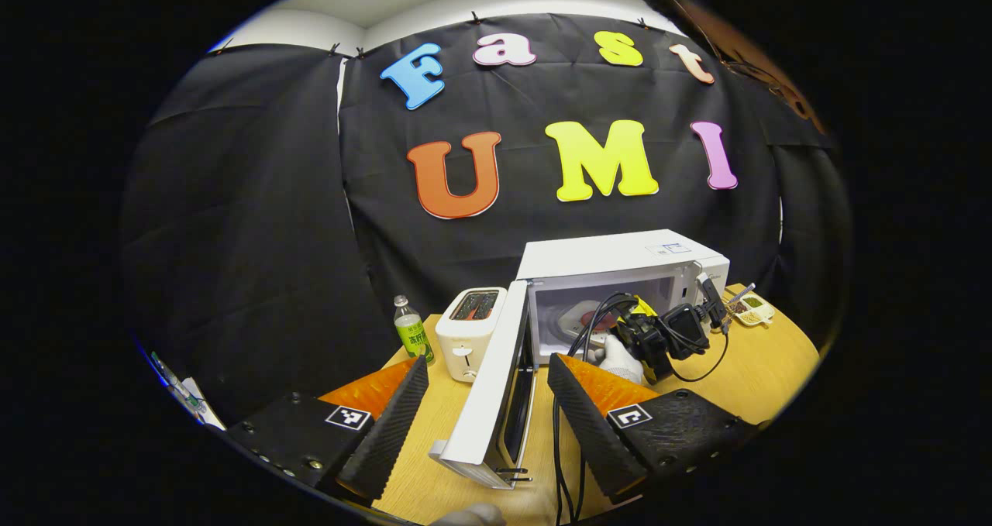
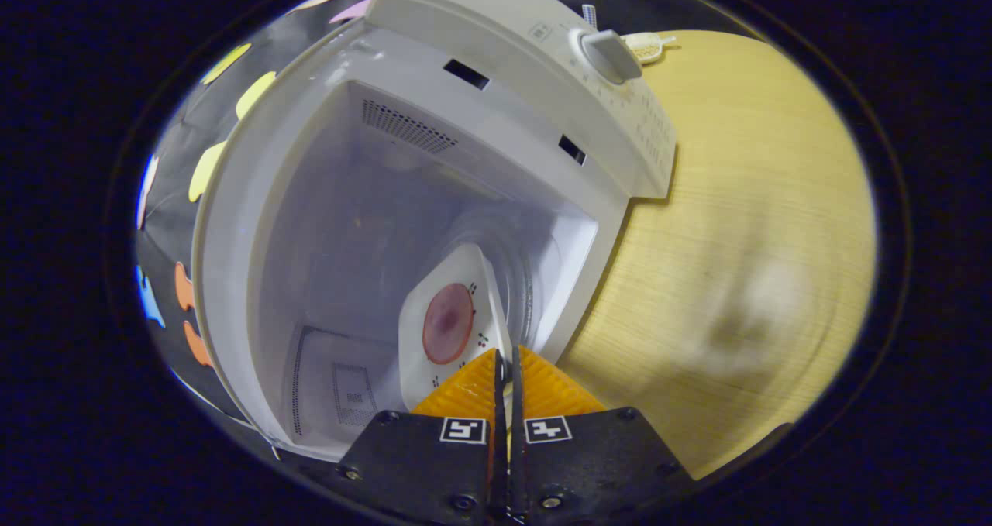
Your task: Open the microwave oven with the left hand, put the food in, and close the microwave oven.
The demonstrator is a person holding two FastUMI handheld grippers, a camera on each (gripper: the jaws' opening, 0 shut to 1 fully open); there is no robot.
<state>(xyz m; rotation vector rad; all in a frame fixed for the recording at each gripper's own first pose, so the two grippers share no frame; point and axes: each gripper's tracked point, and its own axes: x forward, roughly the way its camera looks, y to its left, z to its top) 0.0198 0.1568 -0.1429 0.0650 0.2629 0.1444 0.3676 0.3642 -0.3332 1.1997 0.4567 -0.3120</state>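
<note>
A white microwave oven (image 1: 620,266) stood on a wooden table (image 1: 775,371) with its door (image 1: 496,386) swung wide open toward the camera. In the left gripper view, the left gripper (image 1: 488,402) hung in front of the door with its 2 fingers spread far apart and nothing between them; the door's edge stood in the gap without touching either finger.

Farther off, the right gripper (image 1: 612,332), held by a gloved hand (image 1: 624,355), reached into the oven's mouth. In the right gripper view, the right gripper (image 2: 505,371) had its fingers pressed almost together, clamped on the rim of a white plate (image 2: 449,324). The plate carried a round reddish piece of food (image 2: 447,323) and sat inside the oven cavity, on or just above the glass turntable (image 2: 511,270).

A white toaster (image 1: 469,332) and a green bottle (image 1: 413,332) stood left of the oven, and a small tray (image 1: 752,307) lay to its right.
</note>
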